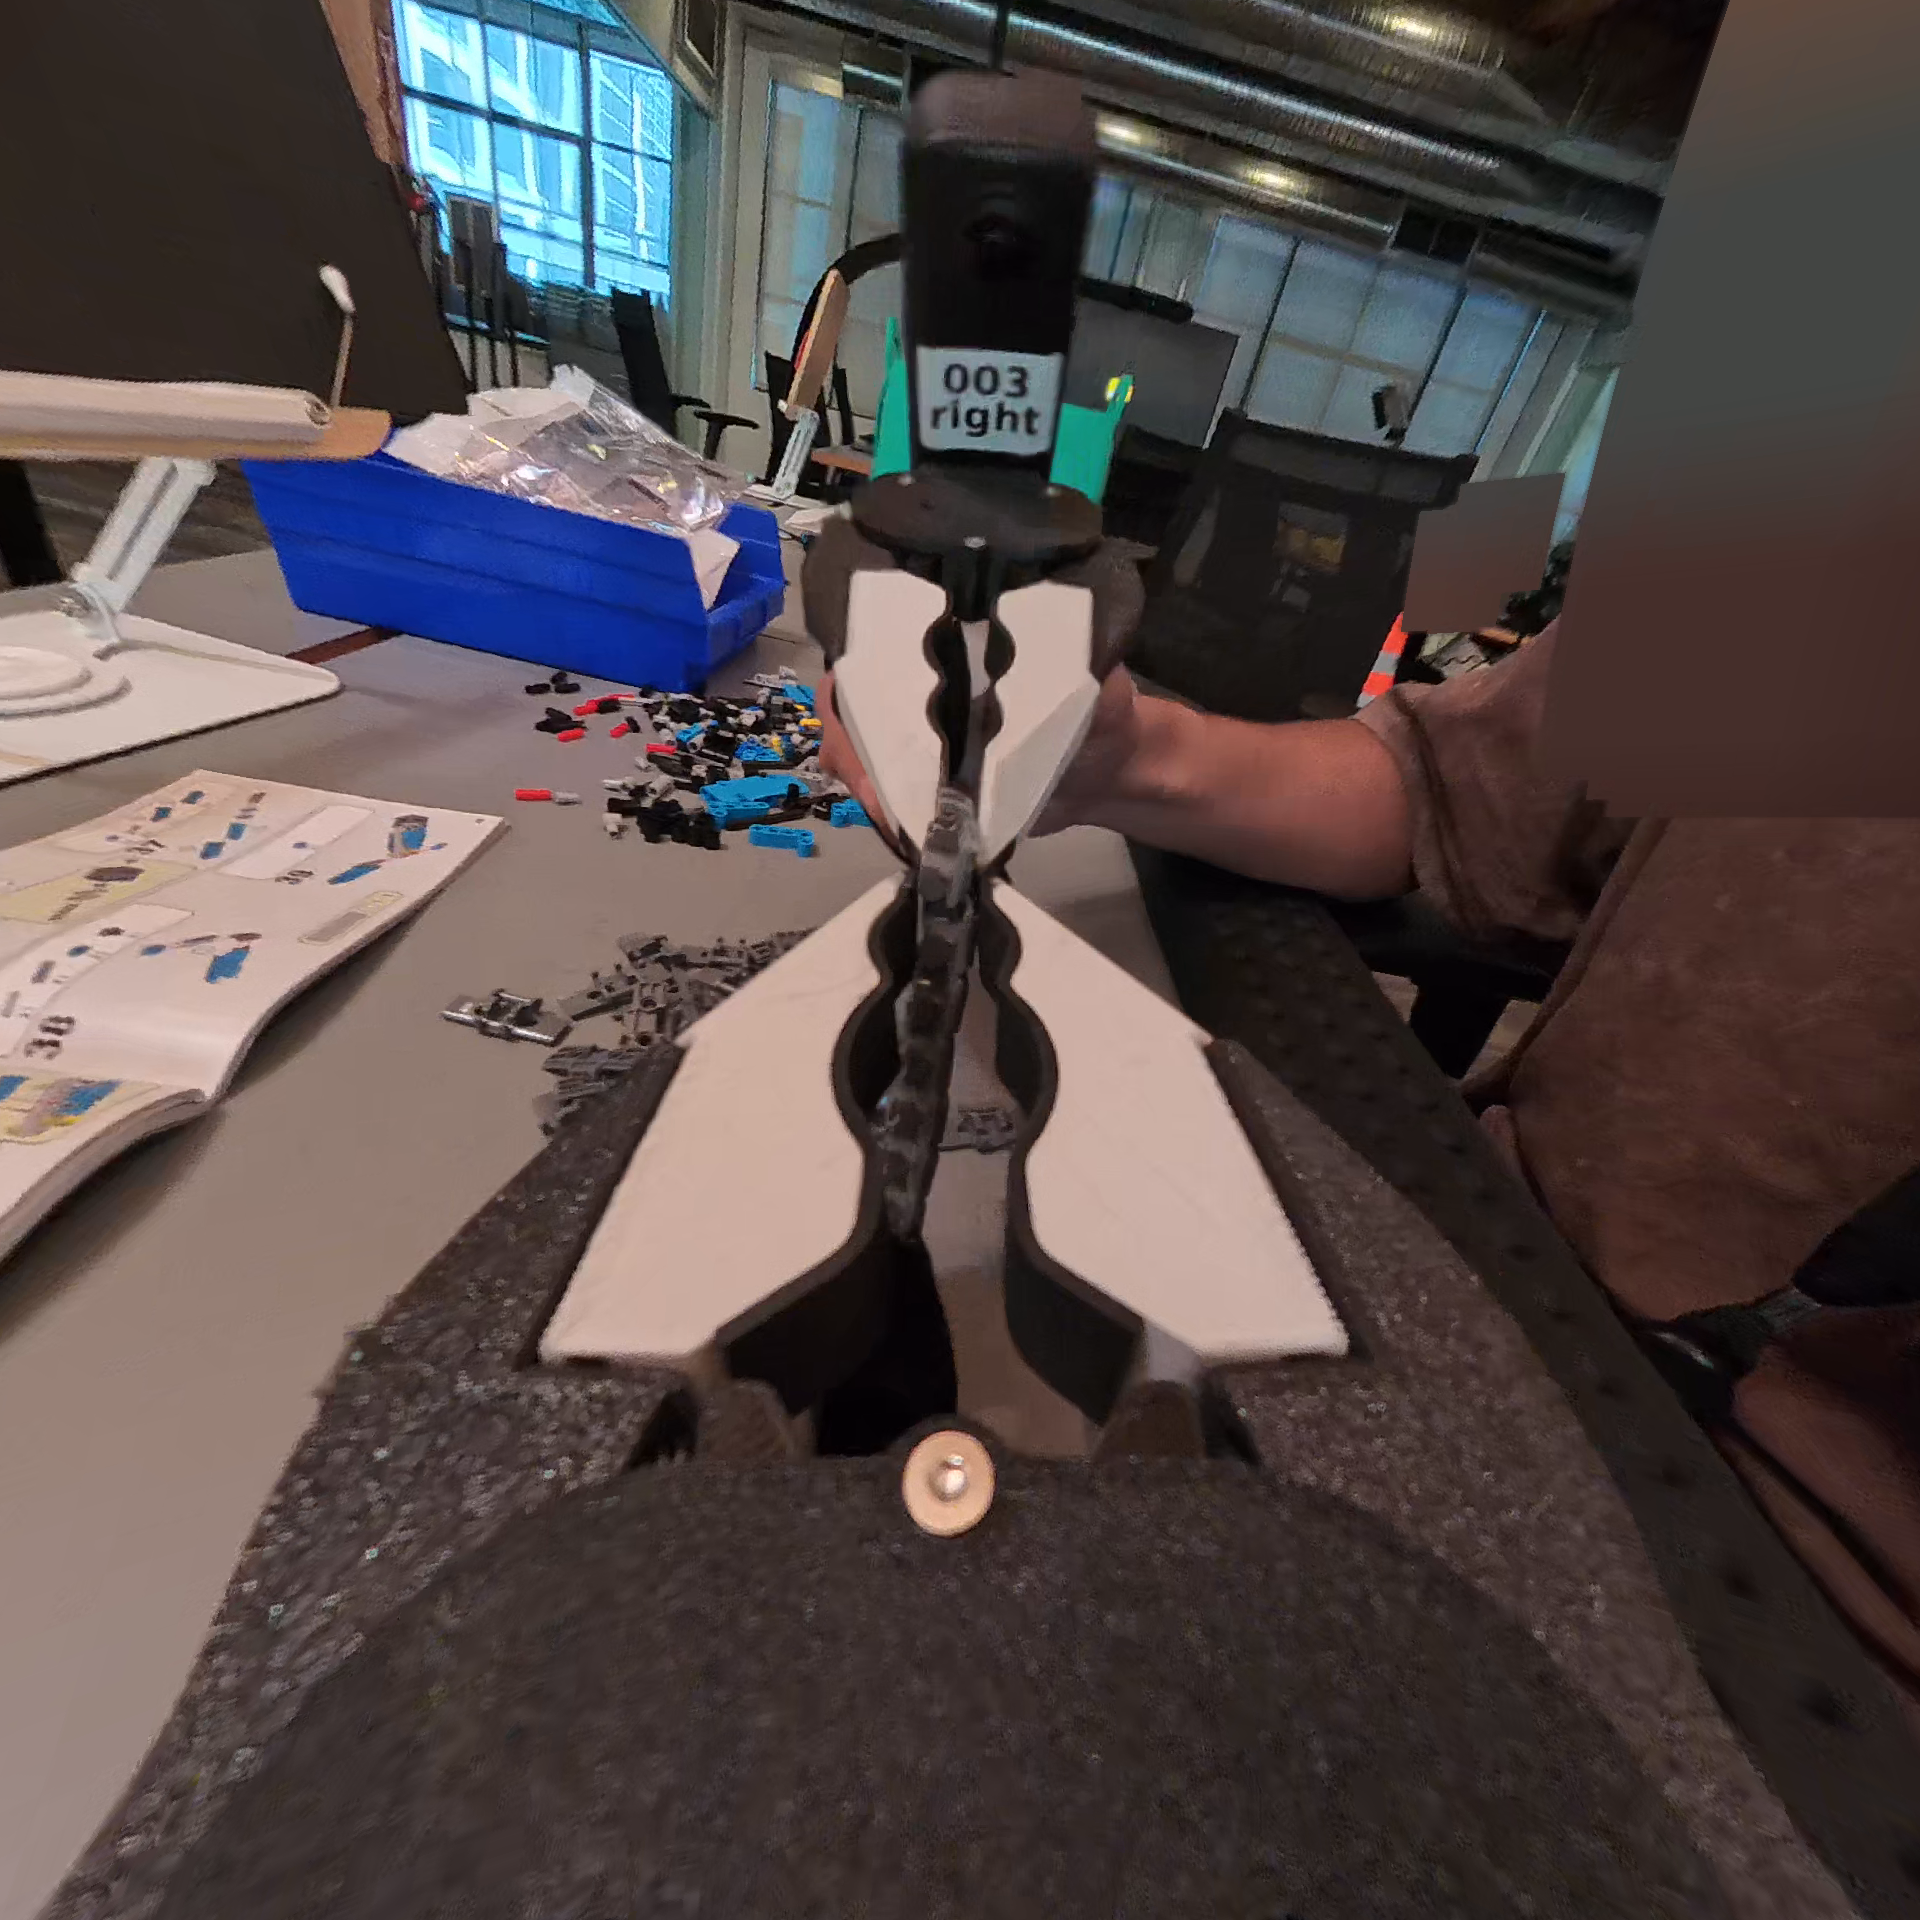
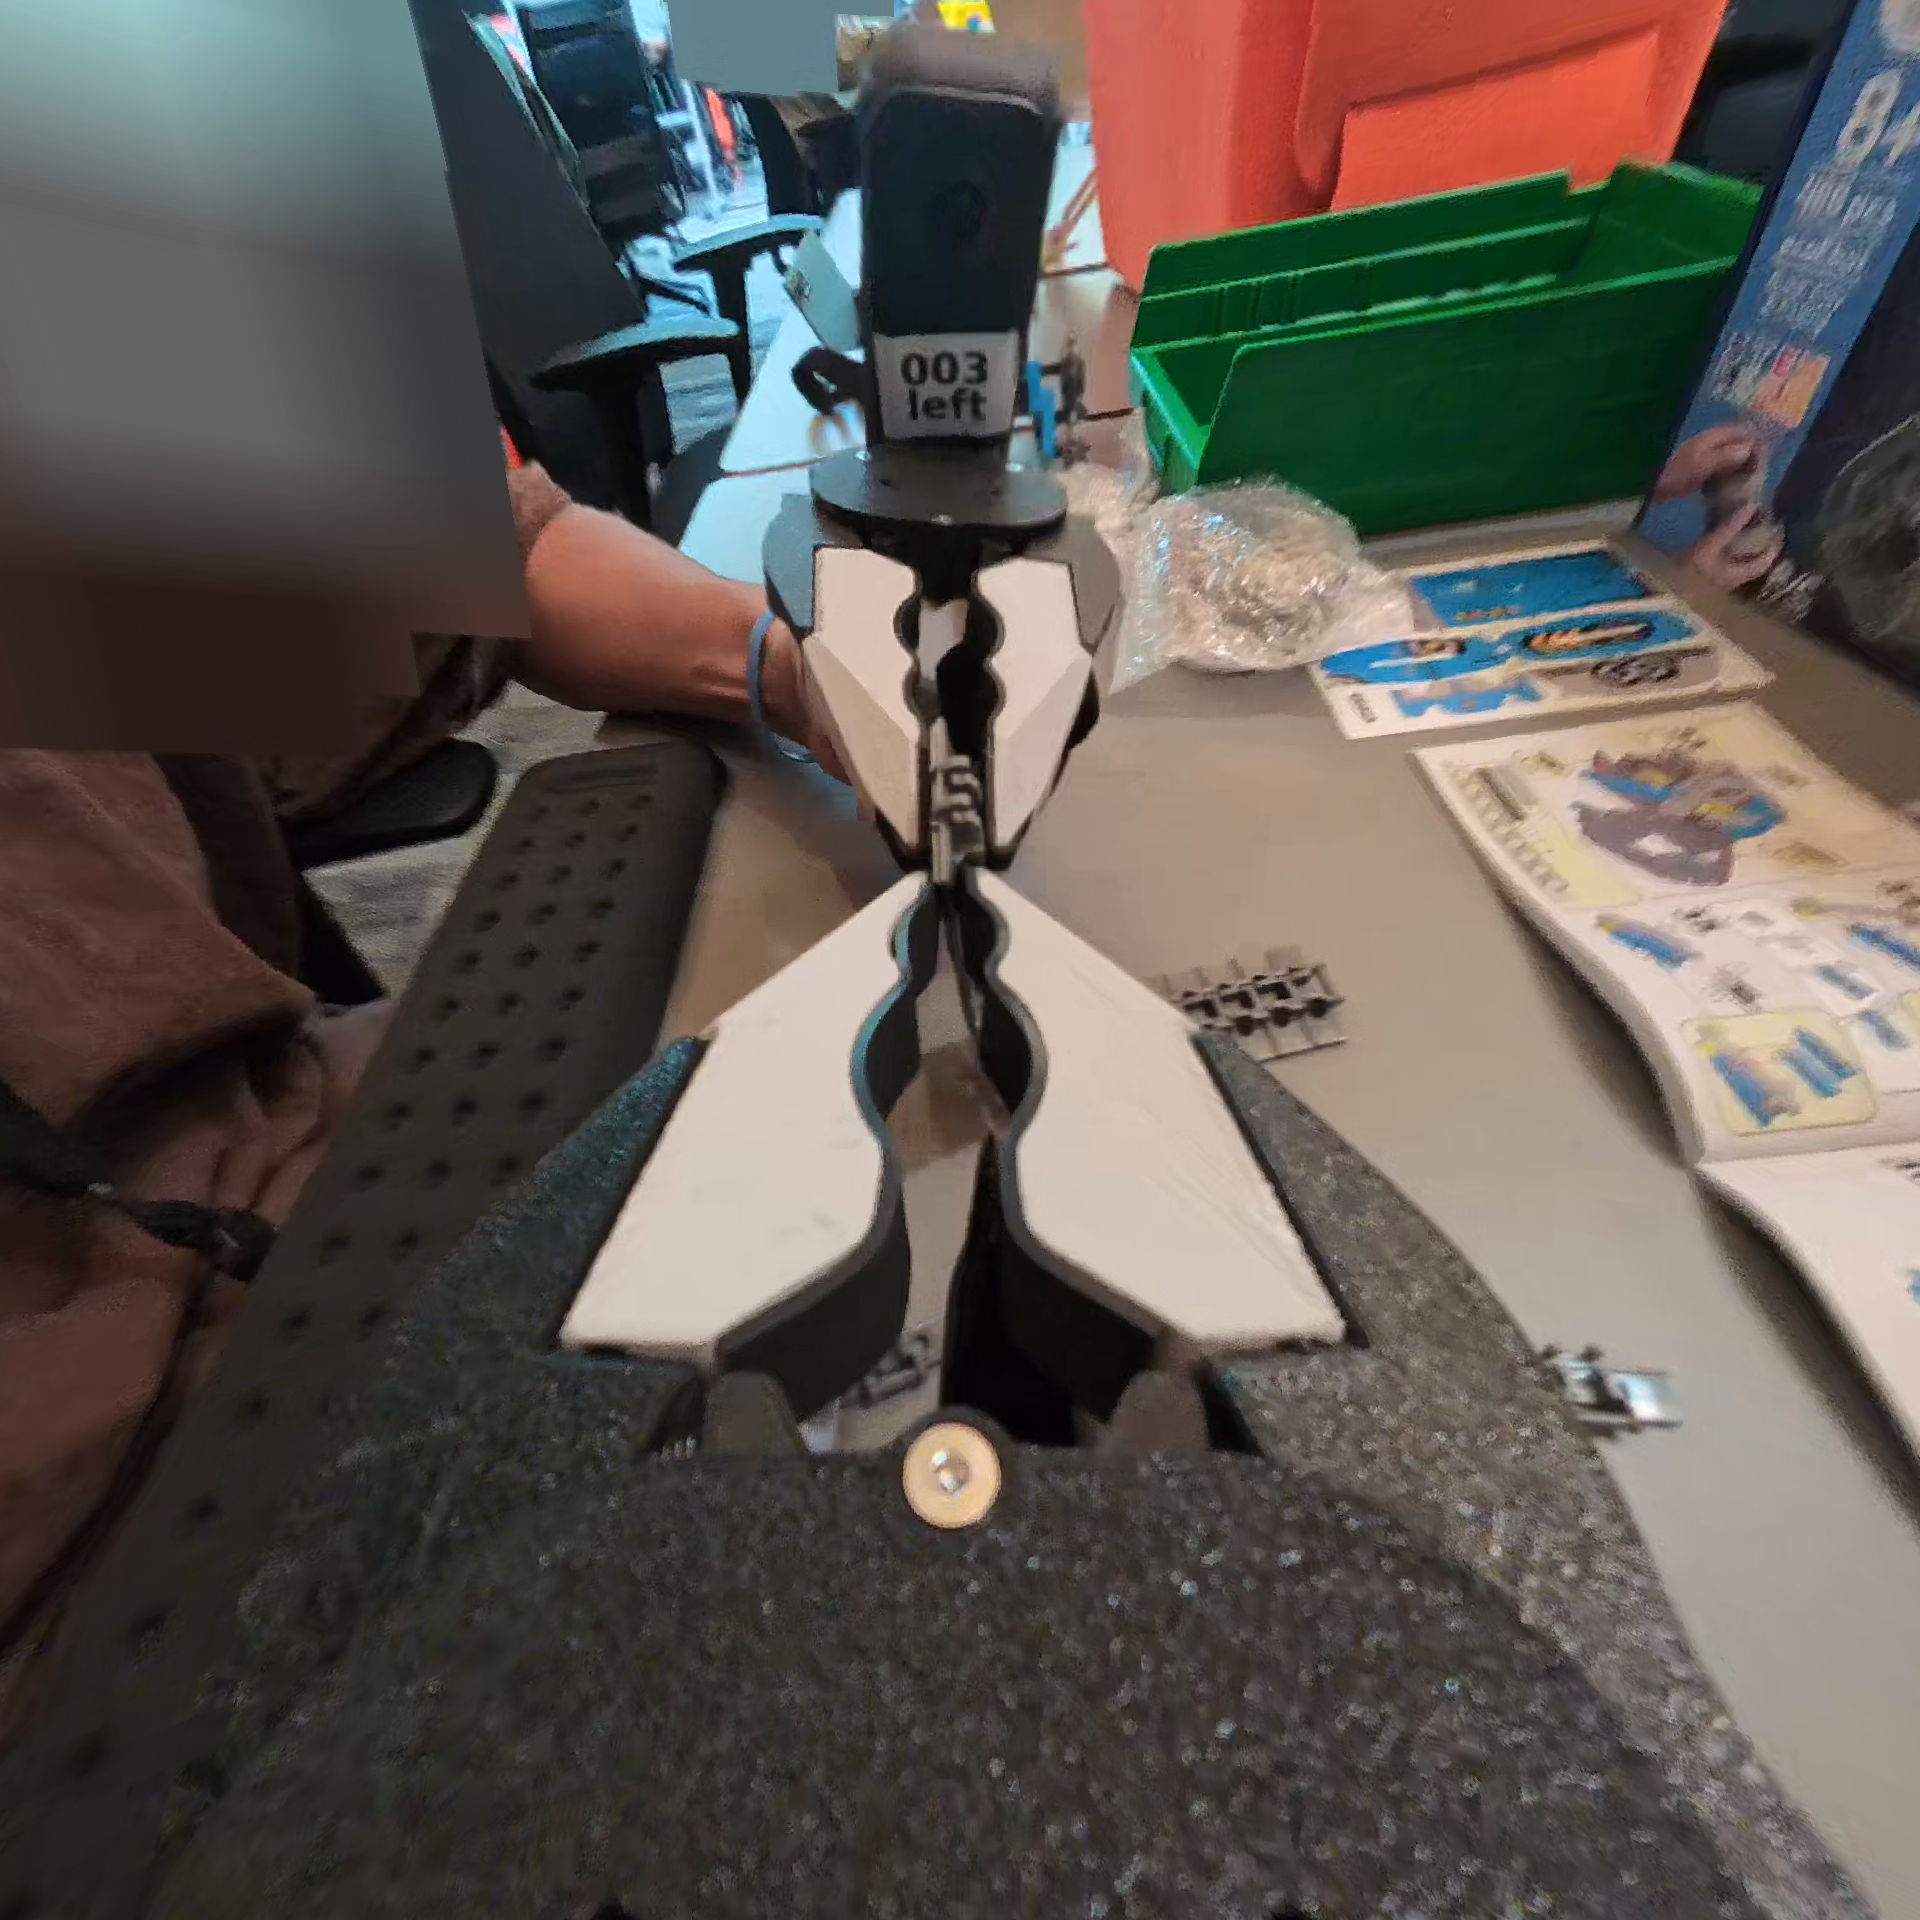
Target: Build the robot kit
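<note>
Track links, dark grey and snapped into a short chain (image 1: 940, 997), run between the two claws, which face each other tip to tip above the table (image 1: 343, 1226). The left claw (image 1: 935, 914) is pinched narrow on the near end of the chain, which lies along the gap between its fingers; the right claw (image 1: 951, 831) clamps the far end just ahead of it. From the opposite side, the right claw (image 2: 948, 894) is likewise closed to a slit on the chain (image 2: 954, 805), with the left claw (image 2: 951, 831) gripping it just beyond.

A few links are already joined. Loose grey links (image 1: 665, 997) lie to the left of the left claw, and a short joined piece (image 2: 1257, 1003) sits right of the right claw. Small blue, black and red parts (image 1: 717, 758) are scattered ahead and to the left.

An open instruction booklet (image 1: 197, 935) lies far left, a blue bin (image 1: 499, 561) beyond it. A green bin (image 2: 1434, 353), a sticker sheet (image 2: 1538, 644) and a printed box (image 2: 1808, 312) sit ahead and right. Each claw carries a white label; writing is left unread.
</note>
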